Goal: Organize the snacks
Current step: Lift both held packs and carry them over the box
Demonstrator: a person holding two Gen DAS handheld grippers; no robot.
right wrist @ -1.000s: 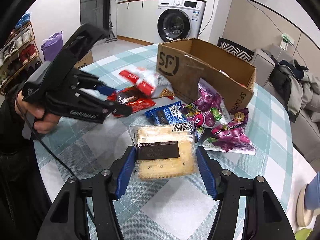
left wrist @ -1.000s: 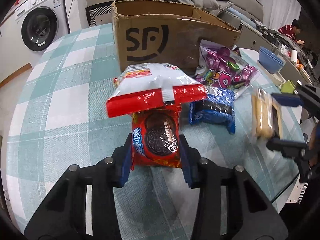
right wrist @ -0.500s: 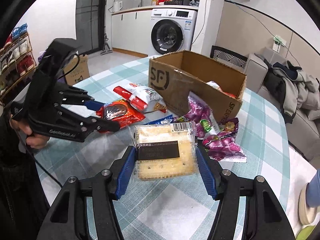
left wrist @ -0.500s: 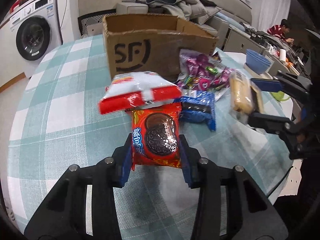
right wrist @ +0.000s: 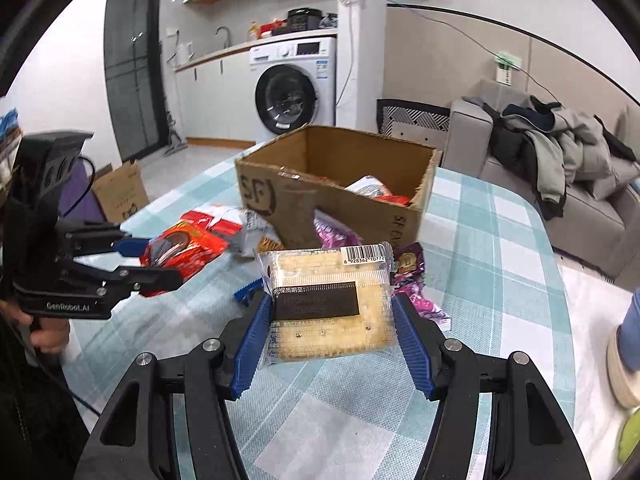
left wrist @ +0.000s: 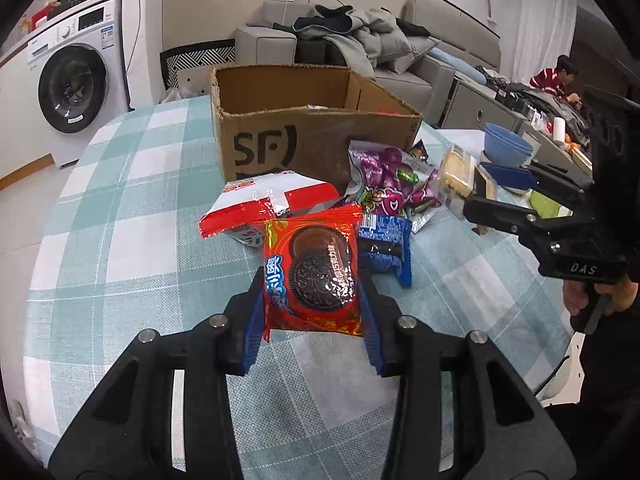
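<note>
My left gripper (left wrist: 312, 312) is shut on a red Oreo packet (left wrist: 312, 272) and holds it above the checked table (left wrist: 132, 240). It also shows in the right wrist view (right wrist: 132, 258) with the red packet (right wrist: 180, 246). My right gripper (right wrist: 330, 320) is shut on a clear cracker packet (right wrist: 328, 304), held up in front of the open SF cardboard box (right wrist: 332, 196). The box (left wrist: 304, 136) holds several snacks. The right gripper (left wrist: 486, 186) with the crackers (left wrist: 456, 172) shows at the right of the left wrist view.
On the table before the box lie a red-white chip bag (left wrist: 272, 204), a blue Oreo packet (left wrist: 386, 244) and a purple candy bag (left wrist: 390, 188). A blue bowl (left wrist: 506, 146) stands at far right. A sofa (right wrist: 560, 168) and a washing machine (right wrist: 294, 88) stand behind.
Both grippers have risen with their packets, so the box interior now shows. The right gripper has moved closer to the box.
</note>
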